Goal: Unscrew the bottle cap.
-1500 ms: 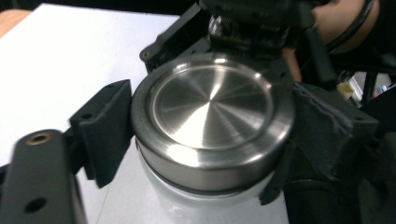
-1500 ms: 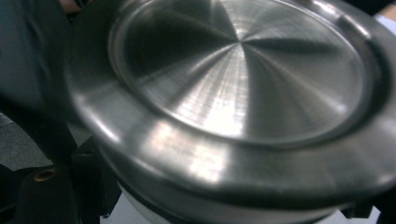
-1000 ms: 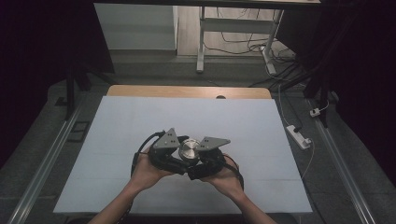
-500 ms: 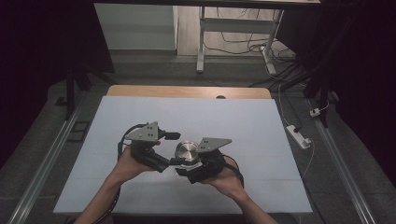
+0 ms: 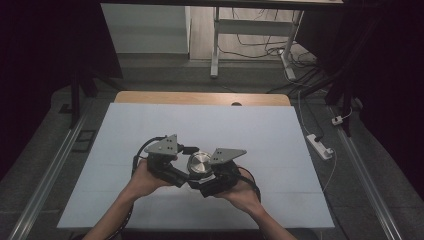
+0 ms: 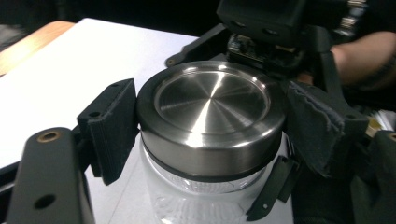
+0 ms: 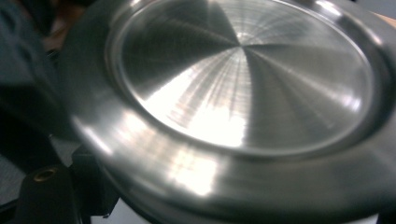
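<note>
At the near middle of a pale blue-white rectangular surface (image 5: 150,125), a person works a clear glass jar (image 6: 187,196) capped with a round brushed-steel lid (image 5: 199,162) between two tools. On the left, the person's left hand (image 5: 142,182) carries the left hand-held gripper (image 5: 181,176), topped by a grey three-cornered plate and trailing a black cable. Its jaws have just been closing, with the jar's lid between them. In the left gripper view, the black padded jaws stand on either side of the steel lid, the left pad against the lid's rim and the right, cloth-covered pad against its other side, so the tool is clamped on the lid. Below the lid's dark sealing ring, the jar's clear wall shows, standing upright on the surface.

To the right, the right hand-held gripper (image 5: 212,181), held in the person's right hand (image 5: 242,192), meets the jar from the opposite side; in the high view its body lies just beside the lid and under its own grey plate. Its jaws stand drawn to their narrowest; what its pads press on cannot be told. The right gripper view looks closely across the shining, ringed top of the lid, with one black jaw at the lower left edge.

A wooden strip (image 5: 200,98) edges the far side of the surface, and a white power strip (image 5: 320,145) lies on the grey floor to the right.
</note>
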Demonstrator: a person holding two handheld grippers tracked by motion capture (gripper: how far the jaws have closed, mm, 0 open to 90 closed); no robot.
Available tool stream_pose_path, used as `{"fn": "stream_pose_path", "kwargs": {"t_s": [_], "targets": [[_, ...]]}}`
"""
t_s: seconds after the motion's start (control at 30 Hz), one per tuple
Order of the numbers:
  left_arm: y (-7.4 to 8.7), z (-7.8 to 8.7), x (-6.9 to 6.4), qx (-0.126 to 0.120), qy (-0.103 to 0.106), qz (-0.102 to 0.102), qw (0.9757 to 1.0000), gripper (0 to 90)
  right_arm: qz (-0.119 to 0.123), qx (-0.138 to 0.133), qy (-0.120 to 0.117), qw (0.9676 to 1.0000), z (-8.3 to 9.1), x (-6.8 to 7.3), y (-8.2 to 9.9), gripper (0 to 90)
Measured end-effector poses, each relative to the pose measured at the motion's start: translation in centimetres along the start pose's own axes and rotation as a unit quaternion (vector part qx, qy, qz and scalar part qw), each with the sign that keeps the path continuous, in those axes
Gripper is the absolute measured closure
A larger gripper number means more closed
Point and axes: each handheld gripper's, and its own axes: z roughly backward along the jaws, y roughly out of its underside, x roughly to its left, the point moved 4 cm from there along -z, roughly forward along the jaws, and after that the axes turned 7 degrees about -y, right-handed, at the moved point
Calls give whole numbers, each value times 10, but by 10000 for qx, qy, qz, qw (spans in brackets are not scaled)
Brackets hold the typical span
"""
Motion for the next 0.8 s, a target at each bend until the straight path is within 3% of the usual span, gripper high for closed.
{"fn": "stream_pose_path", "kwargs": {"t_s": [0.1, 0.17, 0.2, 0.23, 0.3, 0.37, 0.43, 0.47, 0.53, 0.57, 0.77, 0.8], "targets": [[-3, -9, -7, 14, -648, 180, 9977, 210, -127, -8, 355, 9993, 2, -7, 2, 148], [-5, -16, -13, 49, -1055, 233, 9941, 209, -229, -11, 528, 9983, 3, -10, 3, 148], [-6, -18, -15, 74, -1192, 269, 9925, 209, -279, -46, 588, 9979, 3, -12, 4, 148], [-7, -19, -15, 105, -1201, 253, 9924, 208, -326, -48, 629, 9975, 3, -14, 4, 148], [-7, -16, -13, 137, -974, 65, 9951, 182, -317, -70, 606, 9976, 4, -15, 5, 148], [-8, -11, -8, 116, -756, 69, 9970, 89, -292, -79, 525, 9982, 6, -14, 3, 148], [-7, -2, -3, 115, -337, 30, 9994, 75, -206, -64, 369, 9991, 8, -12, 1, 148], [-6, 2, 0, 173, -284, -83, 9994, 63, -149, -59, 288, 9995, 9, -10, 0, 148], [-2, 6, 1, 212, 87, -258, 9994, 76, -26, 0, -4, 10000, 8, -6, -2, 148], [0, 7, 1, 244, 147, -334, 9990, 79, 53, 31, -87, 9999, 8, -3, -2, 148], [6, 9, 2, 113, 848, -416, 9955, 170, 366, 198, -444, 9982, 2, 11, -3, 148], [7, 9, 2, 96, 821, -414, 9957, 188, 389, 197, -437, 9981, 1, 12, -3, 148]]}}
